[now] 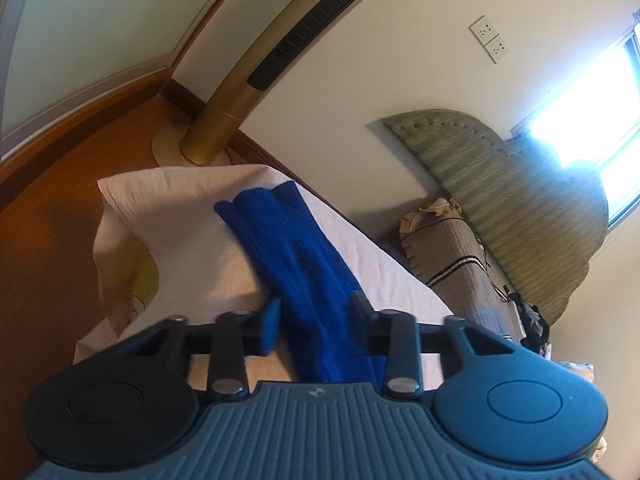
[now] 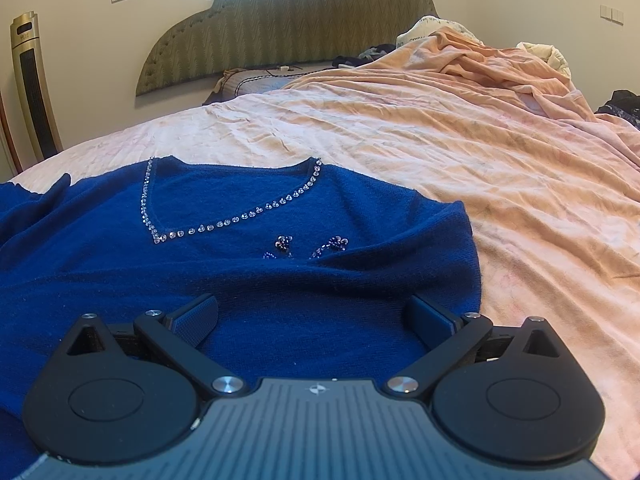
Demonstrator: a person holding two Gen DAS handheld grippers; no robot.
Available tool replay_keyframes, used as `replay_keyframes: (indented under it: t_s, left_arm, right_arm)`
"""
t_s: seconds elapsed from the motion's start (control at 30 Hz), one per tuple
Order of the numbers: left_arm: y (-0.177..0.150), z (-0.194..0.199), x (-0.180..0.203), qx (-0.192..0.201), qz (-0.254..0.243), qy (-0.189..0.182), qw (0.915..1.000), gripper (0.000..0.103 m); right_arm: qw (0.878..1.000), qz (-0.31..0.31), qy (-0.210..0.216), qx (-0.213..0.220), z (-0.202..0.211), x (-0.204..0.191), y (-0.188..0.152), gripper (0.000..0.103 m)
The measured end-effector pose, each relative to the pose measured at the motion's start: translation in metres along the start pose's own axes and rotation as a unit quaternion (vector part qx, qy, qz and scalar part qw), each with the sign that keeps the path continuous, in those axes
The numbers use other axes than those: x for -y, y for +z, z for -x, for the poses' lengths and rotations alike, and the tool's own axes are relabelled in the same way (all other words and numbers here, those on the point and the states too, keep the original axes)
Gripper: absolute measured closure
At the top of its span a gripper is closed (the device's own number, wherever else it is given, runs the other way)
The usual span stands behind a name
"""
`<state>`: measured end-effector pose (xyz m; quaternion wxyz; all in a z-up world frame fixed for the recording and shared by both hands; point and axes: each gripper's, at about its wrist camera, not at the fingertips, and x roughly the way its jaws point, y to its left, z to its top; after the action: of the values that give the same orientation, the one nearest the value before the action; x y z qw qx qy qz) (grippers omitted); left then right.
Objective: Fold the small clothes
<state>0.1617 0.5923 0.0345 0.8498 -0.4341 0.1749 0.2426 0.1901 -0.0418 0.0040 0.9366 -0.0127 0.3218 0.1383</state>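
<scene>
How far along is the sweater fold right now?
Barely begun. Done: the blue sweater lies face up on the bed, neckline showing. In hand: the left gripper straddles a sleeve, open; the right gripper hovers open over the body. Left: every fold.

Left gripper (image 1: 316, 326) – jaws parted, moderate gap, camera rolled hard to one side, fingers (image 1: 269, 328) pointing forward and low. Right gripper (image 2: 314, 322) – jaws spread wide, level, held low, fingers (image 2: 196, 318) angled outward.
</scene>
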Motion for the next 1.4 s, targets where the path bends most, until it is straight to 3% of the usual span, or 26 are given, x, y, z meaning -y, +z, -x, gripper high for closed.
replay_keyframes:
  t_s: [0.03, 0.07, 0.23, 0.33, 0.37, 0.4, 0.5, 0.57, 0.63, 0.73, 0.83, 0.9, 0.93, 0.97, 1.0, 1.03, 1.1, 1.2, 1.3, 1.33, 1.4]
  left_arm:
    - [0.000, 0.000, 0.001, 0.001, -0.004, 0.004, 1.0000, 0.091]
    - [0.001, 0.000, 0.004, 0.002, -0.014, 0.010, 0.9998, 0.097]
    - [-0.001, 0.017, 0.040, 0.040, -0.105, 0.046, 0.9926, 0.100]
    - [-0.019, 0.045, 0.089, 0.078, -0.202, 0.033, 0.9757, 0.100]
    - [-0.033, 0.059, 0.111, 0.095, -0.250, 0.023, 0.9634, 0.100]
    - [-0.053, 0.076, 0.134, 0.114, -0.305, 0.005, 0.9454, 0.100]
    - [-0.135, 0.124, 0.187, 0.143, -0.447, -0.071, 0.8802, 0.100]
    - [-0.200, 0.147, 0.206, 0.101, -0.512, -0.134, 0.8425, 0.099]
    - [-0.260, 0.157, 0.211, 0.037, -0.550, -0.178, 0.8152, 0.099]
    - [-0.339, 0.158, 0.206, -0.036, -0.613, -0.192, 0.7658, 0.097]
    - [-0.370, 0.161, 0.200, -0.063, -0.644, -0.175, 0.7420, 0.095]
    - [-0.368, 0.174, 0.197, -0.046, -0.659, -0.171, 0.7306, 0.091]
    - [-0.361, 0.182, 0.193, -0.044, -0.655, -0.177, 0.7334, 0.080]
    - [-0.353, 0.190, 0.187, -0.043, -0.646, -0.181, 0.7400, 0.054]
    - [-0.348, 0.199, 0.181, -0.041, -0.636, -0.182, 0.7484, 0.035]
    - [-0.340, 0.206, 0.176, -0.035, -0.623, -0.183, 0.7597, 0.003]
    - [-0.326, 0.219, 0.158, -0.008, -0.593, -0.190, 0.7827, 0.000]
    - [-0.310, 0.214, 0.134, -0.036, -0.556, -0.167, 0.8136, 0.000]
    - [-0.292, 0.204, 0.123, -0.058, -0.502, -0.153, 0.8496, 0.000]
    - [-0.286, 0.203, 0.119, -0.055, -0.478, -0.155, 0.8625, 0.000]
    - [-0.279, 0.196, 0.115, -0.070, -0.449, -0.150, 0.8783, 0.000]
  right_arm:
    - [1.000, 0.000, 0.000, 0.000, 0.000, 0.000, 0.000, 0.002]
    - [1.000, 0.000, 0.000, 0.000, 0.000, 0.000, 0.000, 0.002]
    - [1.000, 0.000, 0.000, 0.000, 0.000, 0.000, 0.000, 0.002]
    - [1.000, 0.000, 0.000, 0.000, 0.000, 0.000, 0.000, 0.002]
    - [1.000, 0.000, 0.000, 0.000, 0.000, 0.000, 0.000, 0.002]
    - [1.000, 0.000, 0.000, 0.000, 0.000, 0.000, 0.000, 0.002]
    - [1.000, -0.001, 0.000, 0.001, 0.000, 0.000, 0.000, 0.002]
    - [1.000, -0.001, 0.001, 0.001, 0.000, 0.000, 0.000, 0.002]
    - [1.000, -0.004, 0.002, 0.001, 0.000, 0.000, 0.000, 0.002]
    - [1.000, -0.006, 0.005, 0.003, 0.000, 0.000, 0.000, 0.002]
    - [1.000, -0.008, 0.005, 0.003, 0.001, 0.000, 0.000, 0.002]
    - [1.000, -0.010, 0.007, 0.004, 0.000, 0.000, 0.000, 0.002]
    - [1.000, -0.012, 0.009, 0.004, 0.001, 0.001, 0.000, 0.002]
    - [1.000, -0.014, 0.010, 0.005, 0.001, 0.001, 0.000, 0.002]
    - [1.000, -0.016, 0.011, 0.006, 0.001, 0.002, 0.000, 0.002]
    - [1.000, -0.018, 0.012, 0.006, 0.001, 0.002, 0.000, 0.002]
    - [1.000, -0.022, 0.016, 0.007, 0.003, 0.003, 0.001, 0.002]
    - [0.996, -0.078, 0.037, 0.010, 0.018, 0.006, 0.008, 0.009]
    - [0.969, -0.186, 0.164, 0.004, 0.035, 0.010, 0.016, 0.010]
    - [0.959, -0.208, 0.194, -0.020, 0.031, 0.008, 0.018, 0.011]
    - [0.944, -0.229, 0.227, -0.068, 0.019, 0.000, 0.020, 0.019]
